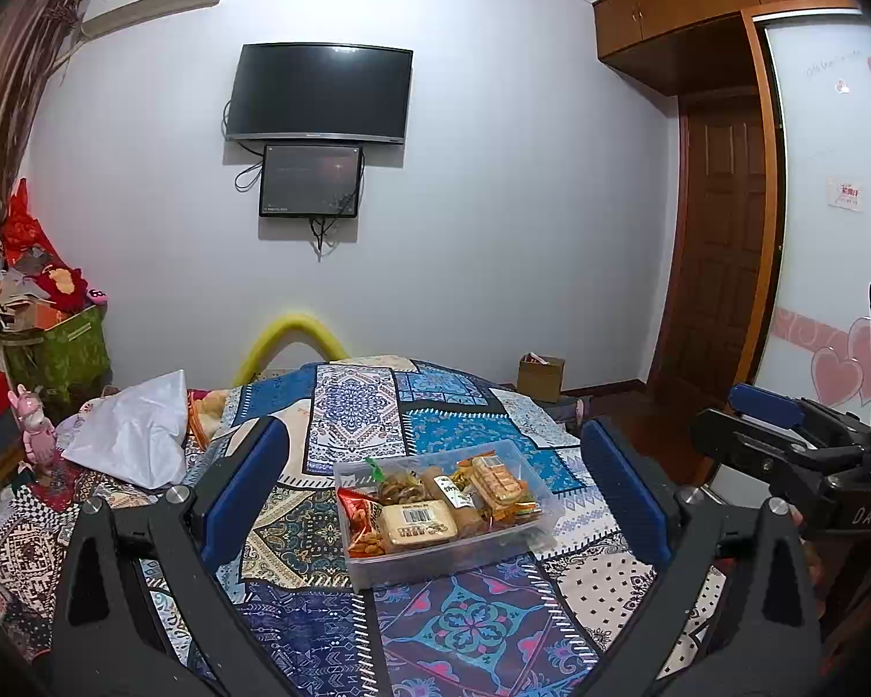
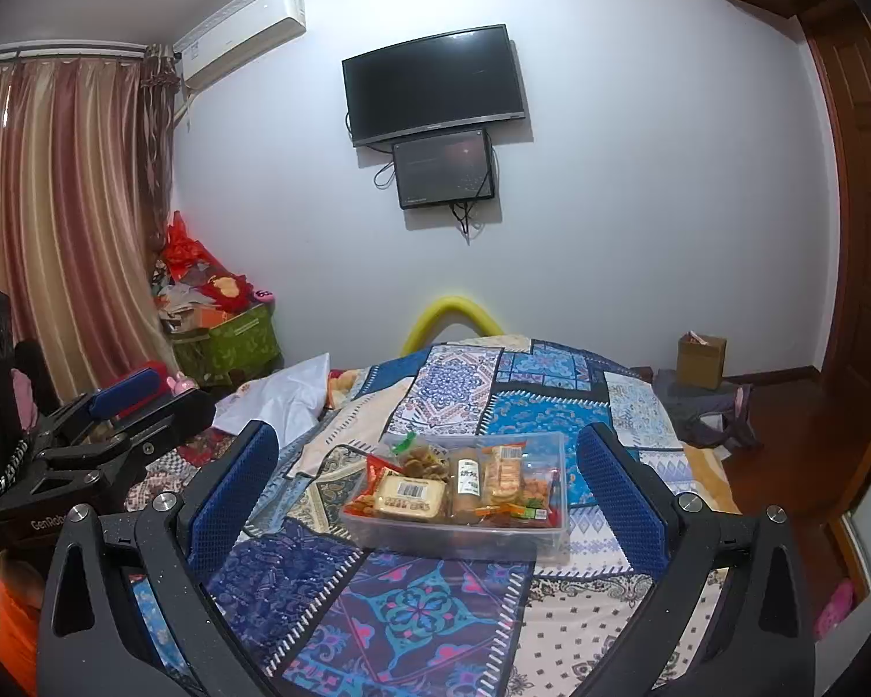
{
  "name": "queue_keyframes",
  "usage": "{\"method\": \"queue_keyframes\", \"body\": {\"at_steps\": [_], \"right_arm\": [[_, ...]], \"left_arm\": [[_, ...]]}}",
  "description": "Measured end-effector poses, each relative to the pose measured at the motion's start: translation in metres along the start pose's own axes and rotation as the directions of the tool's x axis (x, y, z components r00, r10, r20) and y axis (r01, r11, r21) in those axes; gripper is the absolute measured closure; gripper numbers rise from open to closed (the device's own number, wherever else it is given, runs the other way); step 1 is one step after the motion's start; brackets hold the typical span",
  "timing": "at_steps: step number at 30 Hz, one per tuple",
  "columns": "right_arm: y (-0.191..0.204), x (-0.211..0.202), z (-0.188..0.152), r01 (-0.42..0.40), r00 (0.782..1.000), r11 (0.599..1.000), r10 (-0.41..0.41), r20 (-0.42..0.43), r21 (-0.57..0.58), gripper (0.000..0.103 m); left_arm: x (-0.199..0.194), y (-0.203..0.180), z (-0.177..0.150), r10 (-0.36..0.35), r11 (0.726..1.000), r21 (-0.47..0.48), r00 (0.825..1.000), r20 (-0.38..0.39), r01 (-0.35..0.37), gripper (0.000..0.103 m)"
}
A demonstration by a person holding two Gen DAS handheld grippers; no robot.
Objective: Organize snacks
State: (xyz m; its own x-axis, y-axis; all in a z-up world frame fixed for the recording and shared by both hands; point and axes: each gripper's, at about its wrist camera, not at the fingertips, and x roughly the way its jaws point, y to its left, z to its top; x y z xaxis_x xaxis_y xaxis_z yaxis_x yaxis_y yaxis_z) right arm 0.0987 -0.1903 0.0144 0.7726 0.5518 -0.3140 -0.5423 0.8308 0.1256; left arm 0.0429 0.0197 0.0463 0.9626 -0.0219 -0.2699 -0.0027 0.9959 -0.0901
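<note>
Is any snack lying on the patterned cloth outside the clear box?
No. In the right wrist view every snack pack sits inside the clear box, and the patterned cloth around it carries none.

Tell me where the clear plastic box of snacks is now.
The clear plastic box of snacks sits on the patterned blue patchwork cloth, centred in both wrist views, below the wall-mounted black television.

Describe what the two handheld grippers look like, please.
Both match: black angular frames with triangular cut-outs and silver bolt heads, each carrying two long fingers faced with blue textured pads. Seen from the right wrist view, the left gripper shows white lettering starting "GenRob" and a silver-and-black braided cable. From the left wrist view, the right gripper reads "DAS".
</note>
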Motion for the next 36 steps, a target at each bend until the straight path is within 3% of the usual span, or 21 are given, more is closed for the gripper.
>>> {"method": "queue_keyframes", "body": {"at_steps": [36], "right_arm": [[-0.0034, 0.0011, 0.0020, 0.012, 1.000, 1.000, -0.012, -0.004, -0.003, 0.000]], "left_arm": [[0.0059, -0.0008, -0.0023, -0.034, 0.999, -0.010, 0.999, -0.019, 0.034, 0.001]]}}
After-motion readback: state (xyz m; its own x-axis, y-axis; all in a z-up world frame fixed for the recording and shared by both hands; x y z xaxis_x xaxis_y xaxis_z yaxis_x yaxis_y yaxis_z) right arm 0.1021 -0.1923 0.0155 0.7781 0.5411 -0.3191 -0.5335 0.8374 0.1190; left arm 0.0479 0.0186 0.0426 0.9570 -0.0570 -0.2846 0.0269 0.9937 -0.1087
